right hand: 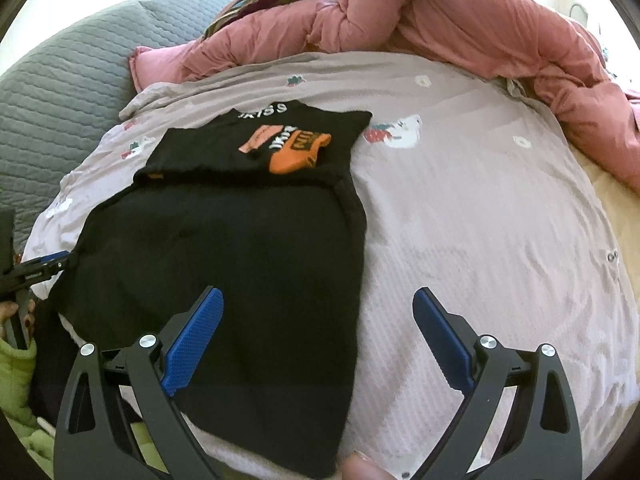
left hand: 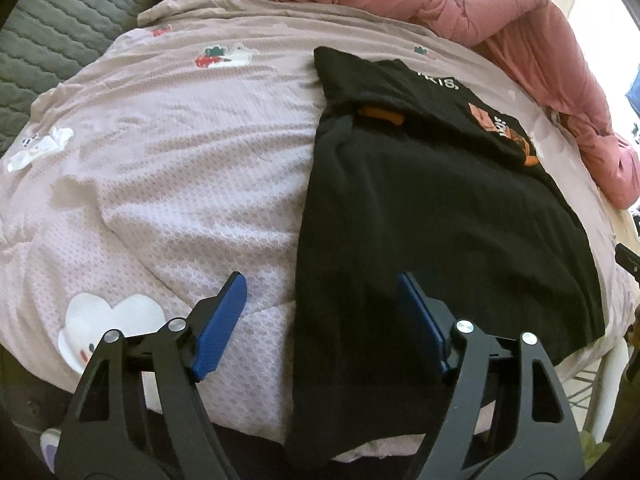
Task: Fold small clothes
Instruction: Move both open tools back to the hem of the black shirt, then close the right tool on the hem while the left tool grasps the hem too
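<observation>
While both tools hovered low over the bed (left hand: 168, 184), the left gripper (left hand: 322, 300) stood wide open with nothing between its blue pads (left hand: 218, 332), one pad above the pale bedcover and the other above dark cloth. The right gripper (right hand: 318, 320) was likewise spread wide and held nothing, its left pad over the garment and its right pad over bare cover.

Between and just beyond them lay the black T-shirt (right hand: 240, 264), spread flat on the lilac quilted bedcover (right hand: 480, 240) that bore small cartoon prints. Its near hem reached the edge of the bed. Its body looked plain black, narrowed as though its sides had been turned in, with a raised seam running along its right edge. Farther up, the top part lay doubled over, showing an orange-and-white graphic (right hand: 292, 148) and white lettering near the neckline, with a small orange tab (left hand: 380, 115) peeking out at the fold.

Behind the shirt, a rumpled pink duvet (right hand: 460, 28) was heaped along the far side, and a grey quilted headboard (right hand: 60, 92) rose to the left.
</observation>
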{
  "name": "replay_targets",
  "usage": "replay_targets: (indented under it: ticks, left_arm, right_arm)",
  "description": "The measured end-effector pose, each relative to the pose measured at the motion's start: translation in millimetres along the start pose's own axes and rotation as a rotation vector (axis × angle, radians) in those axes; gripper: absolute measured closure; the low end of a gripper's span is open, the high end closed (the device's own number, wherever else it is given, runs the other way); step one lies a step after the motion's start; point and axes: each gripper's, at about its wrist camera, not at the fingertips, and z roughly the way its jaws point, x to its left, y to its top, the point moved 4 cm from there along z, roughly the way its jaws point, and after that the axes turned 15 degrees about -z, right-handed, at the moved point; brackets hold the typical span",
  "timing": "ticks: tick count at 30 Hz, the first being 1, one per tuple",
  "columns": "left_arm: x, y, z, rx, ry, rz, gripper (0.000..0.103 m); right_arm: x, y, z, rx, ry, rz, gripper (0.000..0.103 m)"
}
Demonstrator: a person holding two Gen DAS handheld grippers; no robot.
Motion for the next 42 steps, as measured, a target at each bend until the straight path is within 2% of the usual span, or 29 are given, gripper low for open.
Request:
replay_targets:
  ticks: [4, 6, 16, 20, 23, 25, 26, 35, 39, 42]
  left_arm:
    - [1, -5, 1, 0.010, 0.009, 0.002, 0.034]
    - [0, -8, 2, 0.019, 0.015, 0.009, 0.038]
    - [1, -14, 6, 0.043, 0.050, 0.017, 0.045]
    - [0, -19, 6, 0.044, 0.067, 0.024, 0.048]
    - [0, -25, 4, 0.046, 0.074, 0.024, 0.049]
    - [-1, -27, 4, 0.046, 0.076, 0.026, 0.050]
    - [-1, -27, 3, 0.046, 0.075, 0.025, 0.050]
    - [1, -27, 8, 0.057, 0.074, 0.015, 0.047]
    - [0, -27, 9, 0.061, 0.079, 0.020, 0.046]
    - [-1, -27, 9, 0.057, 0.086, 0.028, 0.046]
  right_arm:
    - [0, -14, 0, 0.015, 0.014, 0.009, 0.008]
    - [3, -19, 1, 0.018, 0.024, 0.012, 0.008]
    - [22, -36, 14, 0.052, 0.083, -0.018, 0.011]
    - [25, -46, 24, 0.079, 0.093, -0.023, 0.028]
    - [25, -48, 23, 0.061, 0.081, -0.032, 0.043]
    - [24, -48, 21, 0.052, 0.089, -0.035, 0.072]
    - [25, -47, 19, 0.045, 0.095, -0.041, 0.074]
    - [31, -46, 19, 0.040, 0.077, -0.082, 0.074]
    - [34, -45, 16, 0.024, 0.094, -0.095, 0.074]
    - [32, -49, 23, 0.039, 0.119, -0.080, 0.070]
